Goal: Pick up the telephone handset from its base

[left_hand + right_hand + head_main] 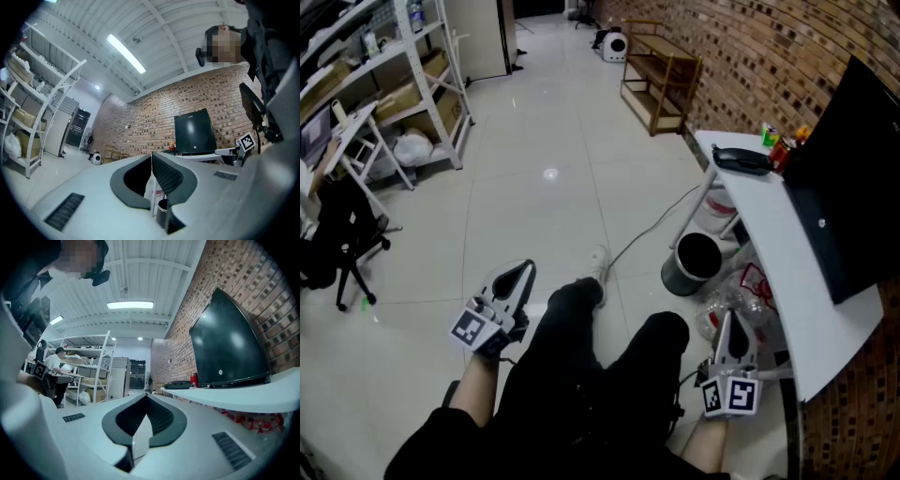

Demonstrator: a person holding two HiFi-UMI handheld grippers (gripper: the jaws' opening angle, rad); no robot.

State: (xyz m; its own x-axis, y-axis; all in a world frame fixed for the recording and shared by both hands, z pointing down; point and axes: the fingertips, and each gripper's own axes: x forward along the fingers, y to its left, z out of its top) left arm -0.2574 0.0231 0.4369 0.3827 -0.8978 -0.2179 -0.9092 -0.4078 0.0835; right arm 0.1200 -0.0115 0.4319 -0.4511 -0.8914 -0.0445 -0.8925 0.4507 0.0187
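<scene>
The black telephone (741,160) lies with its handset on the base at the far end of a white table (787,272); in the right gripper view the telephone (178,385) shows small on the table (243,397) edge ahead. My left gripper (527,269) is held over my left knee, far from the table, jaws shut and empty (151,153). My right gripper (727,321) hangs beside the table's near end, well short of the phone, and its jaws (146,394) meet at the tips with nothing between them.
A black monitor (853,178) stands on the table behind the phone, with a red can (785,150) beside it. Under the table are a black bin (694,261) and a white bucket (719,208). A wooden bench (661,80), shelves (403,75) and an office chair (337,239) stand farther off.
</scene>
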